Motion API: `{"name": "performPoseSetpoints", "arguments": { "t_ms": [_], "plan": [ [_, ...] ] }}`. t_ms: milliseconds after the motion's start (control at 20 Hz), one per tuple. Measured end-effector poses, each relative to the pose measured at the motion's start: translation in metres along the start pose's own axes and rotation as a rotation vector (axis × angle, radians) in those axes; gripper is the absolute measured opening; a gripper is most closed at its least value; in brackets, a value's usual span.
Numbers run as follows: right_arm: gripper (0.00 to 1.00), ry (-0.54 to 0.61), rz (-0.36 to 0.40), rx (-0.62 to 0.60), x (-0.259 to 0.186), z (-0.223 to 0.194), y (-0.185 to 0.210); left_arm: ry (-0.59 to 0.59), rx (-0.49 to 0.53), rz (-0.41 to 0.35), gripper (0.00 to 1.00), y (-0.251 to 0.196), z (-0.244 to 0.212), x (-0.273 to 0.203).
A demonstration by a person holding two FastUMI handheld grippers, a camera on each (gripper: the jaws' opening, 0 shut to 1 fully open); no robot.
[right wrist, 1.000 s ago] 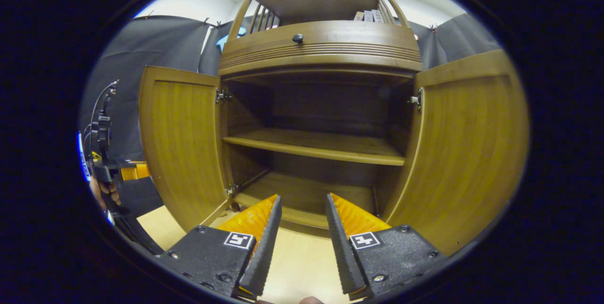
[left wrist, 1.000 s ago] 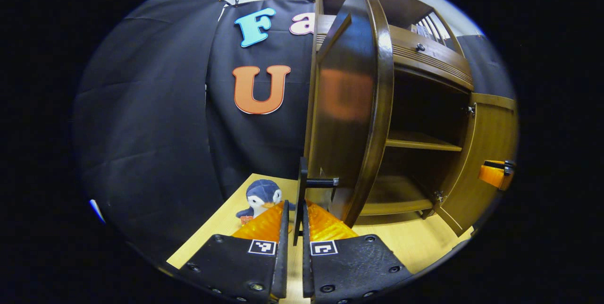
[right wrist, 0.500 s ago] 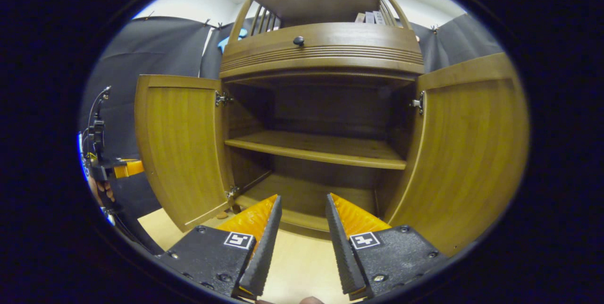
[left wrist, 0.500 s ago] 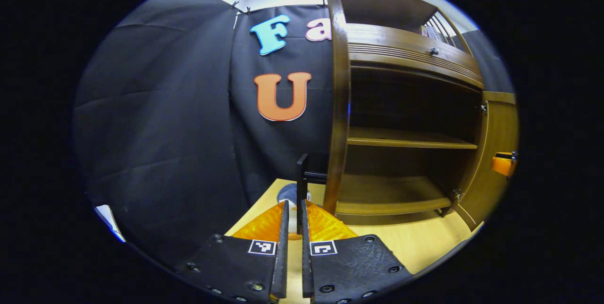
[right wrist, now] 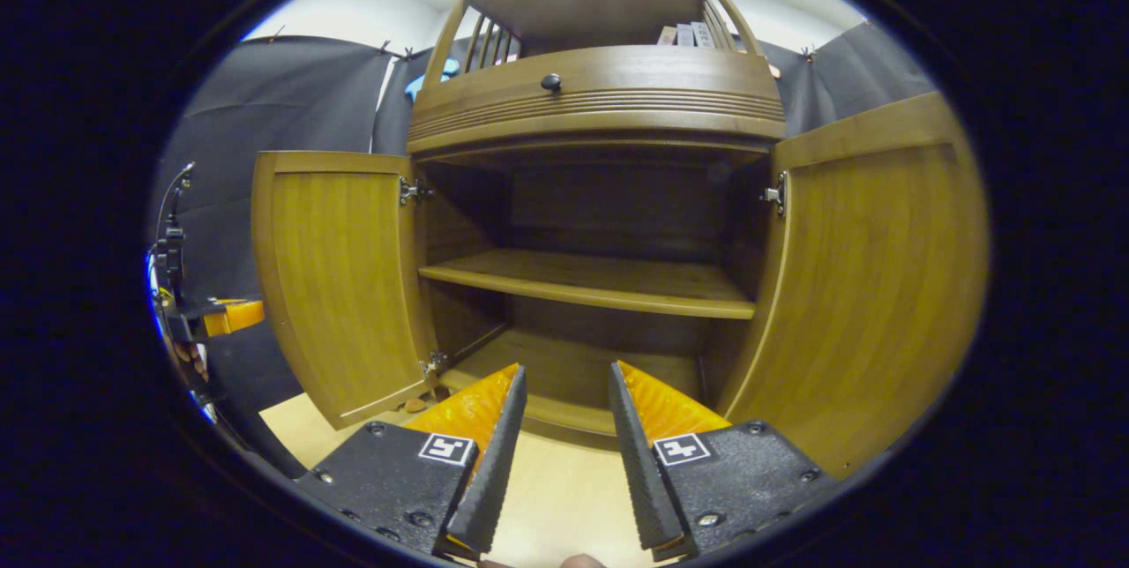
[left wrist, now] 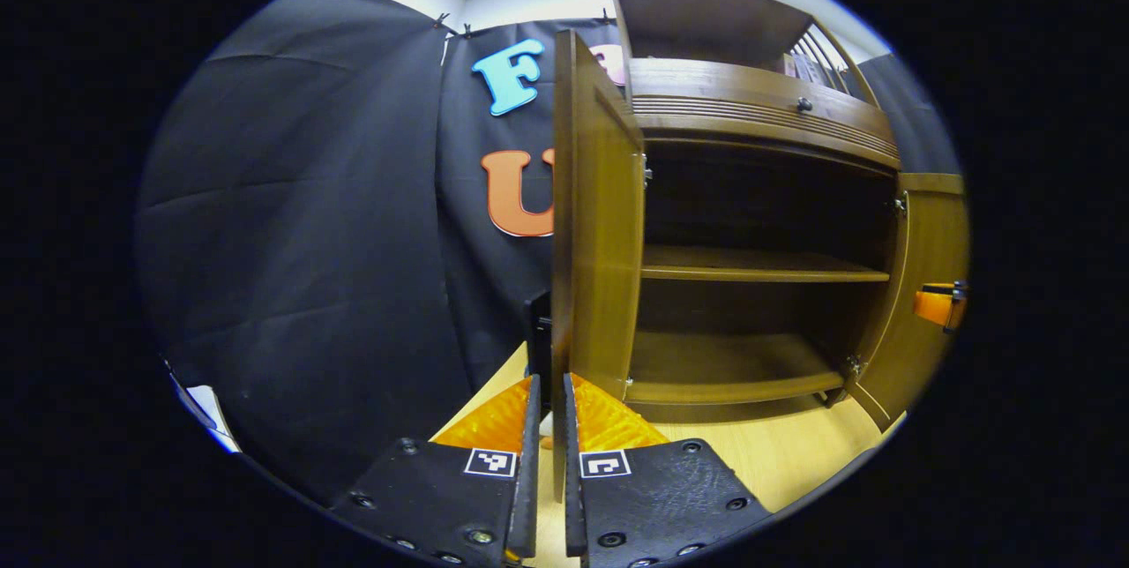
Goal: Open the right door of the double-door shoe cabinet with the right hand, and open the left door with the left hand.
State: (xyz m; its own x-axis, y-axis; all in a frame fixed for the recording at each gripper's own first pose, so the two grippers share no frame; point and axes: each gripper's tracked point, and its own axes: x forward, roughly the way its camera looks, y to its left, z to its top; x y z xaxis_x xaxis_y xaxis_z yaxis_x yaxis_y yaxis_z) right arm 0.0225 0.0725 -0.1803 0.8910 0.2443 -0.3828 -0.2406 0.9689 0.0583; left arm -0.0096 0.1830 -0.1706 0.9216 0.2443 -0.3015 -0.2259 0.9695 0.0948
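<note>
Now the left door (left wrist: 598,242) stands edge-on at twelve o'clock, its handle (left wrist: 553,374) clamped between the left gripper (left wrist: 547,396) fingers; the right gripper (right wrist: 564,396) fingers gape, holding nothing.

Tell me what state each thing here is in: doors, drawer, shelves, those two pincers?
Left door: swung wide open.
Right door: swung wide open.
Drawer: closed.
Shelves: bare.
Left gripper: nearly closed around the left door's edge.
Right gripper: open, holding nothing.

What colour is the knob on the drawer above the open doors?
Black; the knob on the brown wooden drawer shows best in the right gripper view.
</note>
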Motion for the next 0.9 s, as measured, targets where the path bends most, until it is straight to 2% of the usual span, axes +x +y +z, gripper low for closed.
{"name": "performPoseSetpoints", "arguments": {
  "t_ms": [300, 400, 550, 600, 650, 750, 800, 850, 900],
  "plan": [
    [0.63, -0.006, -0.015, 0.009, -0.006, -0.002, -0.007, 0.016, 0.02, -0.027, 0.12, -0.024, -0.006, -0.003],
    [0.63, -0.01, -0.025, 0.012, -0.008, -0.002, -0.012, 0.022, 0.025, -0.055, 0.16, -0.037, -0.006, 0.0],
    [0.63, -0.017, -0.043, 0.016, -0.013, -0.002, -0.019, 0.007, 0.047, -0.091, 0.39, -0.058, -0.002, -0.001],
    [0.61, -0.022, -0.052, 0.018, -0.015, -0.001, -0.021, 0.0, 0.05, -0.111, 0.39, -0.067, 0.0, -0.002],
    [0.63, -0.028, -0.061, 0.022, -0.016, 0.001, -0.023, -0.008, 0.05, -0.126, 0.44, -0.075, 0.002, 0.0],
    [0.62, -0.039, -0.081, 0.029, -0.018, 0.002, -0.028, -0.015, 0.041, -0.153, 0.68, -0.091, 0.005, -0.003],
    [0.63, -0.044, -0.09, 0.033, -0.02, 0.003, -0.031, -0.015, 0.035, -0.172, 0.63, -0.1, 0.006, -0.002],
    [0.63, -0.051, -0.101, 0.036, -0.022, 0.005, -0.034, -0.02, 0.029, -0.18, 0.72, -0.107, 0.008, -0.002],
    [0.63, -0.06, -0.115, 0.04, -0.024, 0.007, -0.038, -0.024, 0.023, -0.191, 0.67, -0.114, 0.009, -0.001]
  ]
}}
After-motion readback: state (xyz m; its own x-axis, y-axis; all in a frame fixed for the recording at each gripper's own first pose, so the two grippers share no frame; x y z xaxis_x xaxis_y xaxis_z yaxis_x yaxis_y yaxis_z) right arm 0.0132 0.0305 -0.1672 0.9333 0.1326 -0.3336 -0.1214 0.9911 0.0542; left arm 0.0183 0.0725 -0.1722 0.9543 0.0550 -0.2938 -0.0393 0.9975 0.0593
